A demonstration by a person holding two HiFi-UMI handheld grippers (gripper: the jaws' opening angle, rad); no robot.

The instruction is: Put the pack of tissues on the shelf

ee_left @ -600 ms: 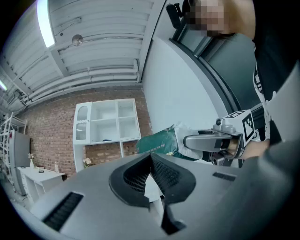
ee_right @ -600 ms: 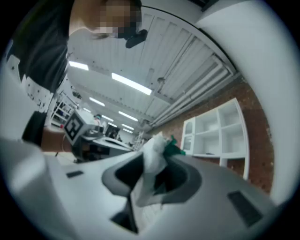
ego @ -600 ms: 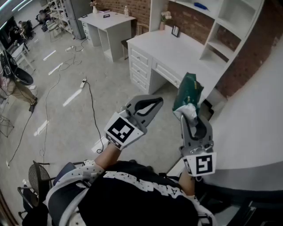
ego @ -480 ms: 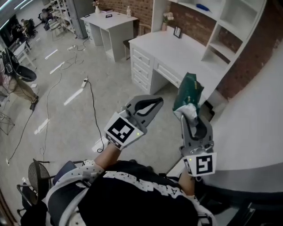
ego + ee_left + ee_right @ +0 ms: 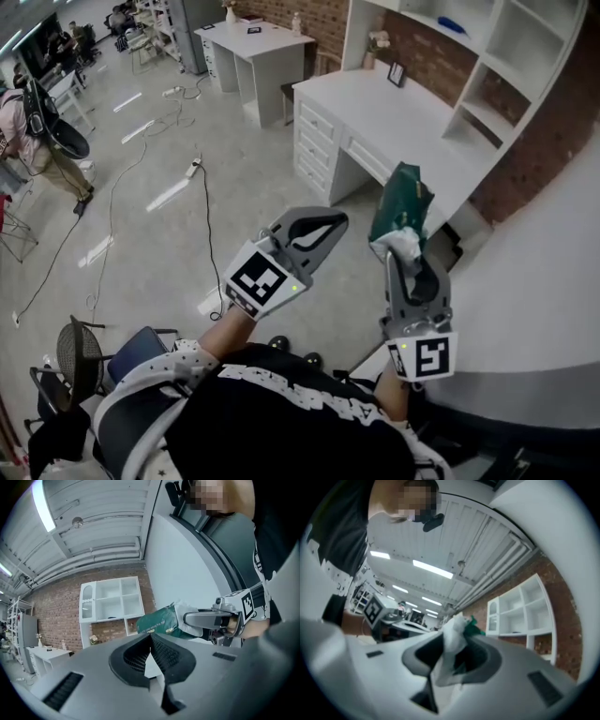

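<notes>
I have the pack of tissues (image 5: 401,195) pinched at its white end in my right gripper (image 5: 405,251), fingers clamped tight on the wrapper. The green body of the pack sticks out ahead of them and a little upward, in the air, well short of the shelf (image 5: 495,58). My left gripper (image 5: 334,222) hangs beside it, fingers pressed together with nothing between them, so it has no part in the carry. The shelf stands at the far side of the white worktop (image 5: 403,108), against the brick wall (image 5: 427,56), and looks mostly bare apart from a small blue thing (image 5: 458,25) high up. I judge this to be the carrying step, with the placing all to come. Only the soft end of the pack is gripped, so the bulk could sag or twist; I want a firm hold and a smooth approach over the worktop. I would line the pack up with a bare part of the shelf, slide it in until it rests on the board, and only then let go.
</notes>
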